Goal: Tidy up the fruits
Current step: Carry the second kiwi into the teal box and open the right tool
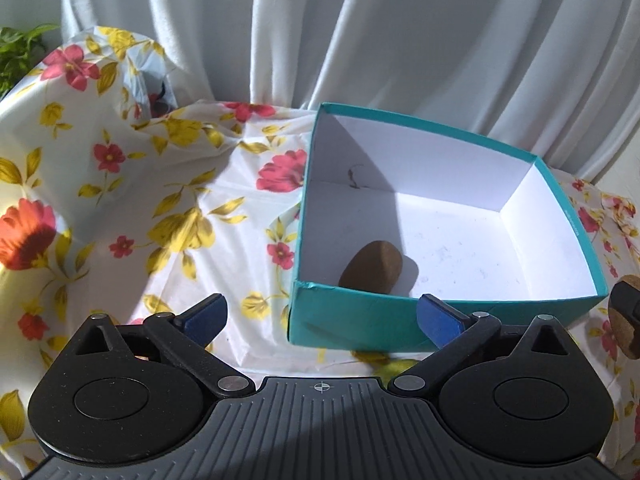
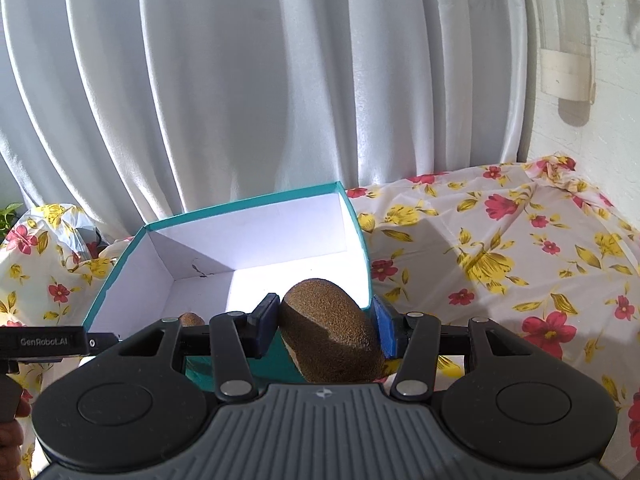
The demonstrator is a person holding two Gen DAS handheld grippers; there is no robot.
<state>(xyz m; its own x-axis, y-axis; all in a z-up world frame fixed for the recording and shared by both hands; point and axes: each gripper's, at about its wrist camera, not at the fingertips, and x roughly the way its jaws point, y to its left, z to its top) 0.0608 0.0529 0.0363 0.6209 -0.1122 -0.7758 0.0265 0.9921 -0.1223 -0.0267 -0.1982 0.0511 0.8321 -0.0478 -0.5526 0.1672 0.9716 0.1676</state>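
A: Floral tablecloth [image 1: 172, 200], rumpled, sunlit; white curtain [image 1: 360, 40] behind. Teal box [image 1: 360, 320], white inside.

B: Kiwi in box [image 1: 370, 266] near the front-left corner, long axis tilted, probably leaning on the front wall. Left gripper [image 1: 320, 320] spread wide, nothing between pads, kiwi beyond and slightly right.

A: Right gripper [image 2: 324, 326] pinching second kiwi [image 2: 332, 332], long axis running away from camera, over the box's near edge.

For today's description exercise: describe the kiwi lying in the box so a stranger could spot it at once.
Find the teal box on the flowered cloth. The kiwi lies alone on its white floor, against the near wall. The other kiwi is clamped in the right gripper.
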